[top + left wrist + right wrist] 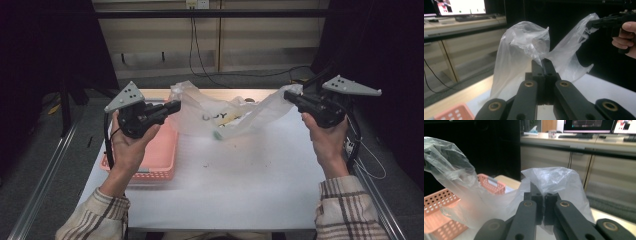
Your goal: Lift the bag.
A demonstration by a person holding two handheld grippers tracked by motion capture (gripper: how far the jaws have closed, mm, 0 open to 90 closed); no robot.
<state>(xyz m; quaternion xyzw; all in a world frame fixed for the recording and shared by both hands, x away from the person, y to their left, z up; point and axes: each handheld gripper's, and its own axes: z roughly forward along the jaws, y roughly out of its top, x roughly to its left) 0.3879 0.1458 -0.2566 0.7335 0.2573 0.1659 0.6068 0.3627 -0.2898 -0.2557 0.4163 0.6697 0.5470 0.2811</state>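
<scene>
Bag [227,116] contents blurred, perhaps packets.

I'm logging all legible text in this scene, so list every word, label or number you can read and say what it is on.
Dark lettering on the clear plastic bag: a few characters, too blurred to read with certainty.
Monitor screens on the far desk: coloured content, too small and blurred to read.
Pink basket, both grippers, white table: no text seen.

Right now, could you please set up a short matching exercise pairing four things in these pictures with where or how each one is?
Things:
1. left gripper
2. right gripper
3. plastic bag
4. pink basket

States:
A. sits on the table's left side
B. stretched between two grippers
C. shut on the bag's right end
D. shut on the bag's left end

Pairs: 1-D, 2-C, 3-B, 4-A
</scene>
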